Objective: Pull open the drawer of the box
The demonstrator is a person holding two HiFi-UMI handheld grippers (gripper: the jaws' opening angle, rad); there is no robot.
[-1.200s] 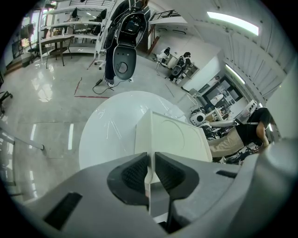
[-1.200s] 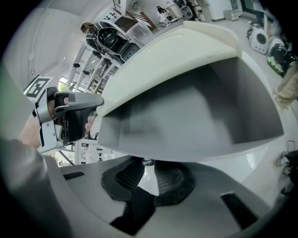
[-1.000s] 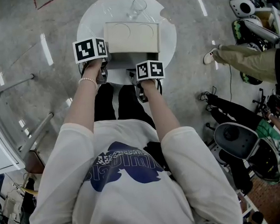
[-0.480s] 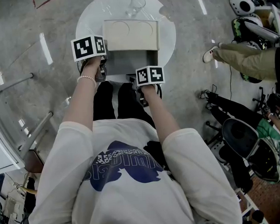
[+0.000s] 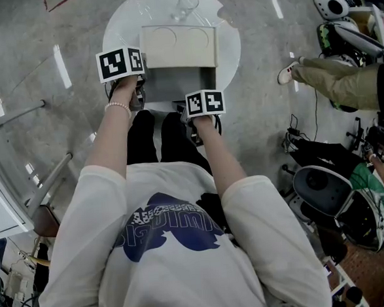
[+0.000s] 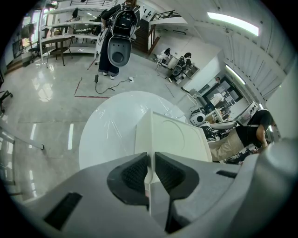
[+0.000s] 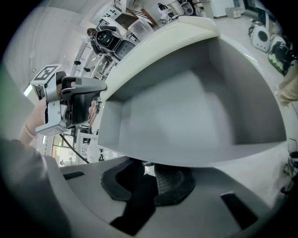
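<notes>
Head view: round white table (image 5: 119,31) with a cream box (image 5: 178,45) on top, 2 circles pressed into its lid. Box drawer (image 5: 173,84) is out toward the person, grey inside, nothing visible in it. Clear glass (image 5: 187,5) stands at the table's far edge, just behind the box.

Left gripper (image 6: 151,162) sits at the box's near left corner. Left gripper view shows its jaws nearly together, pinching a thin pale edge of the box that runs up between the 2 pads.

Right gripper (image 7: 149,169) is at the drawer's front, low and central. Right gripper view shows its jaws close together under the front wall, with a small pale piece between the pads. What that piece is cannot be made out. Open drawer cavity fills that view above the jaws. Both grippers slant down.
</notes>
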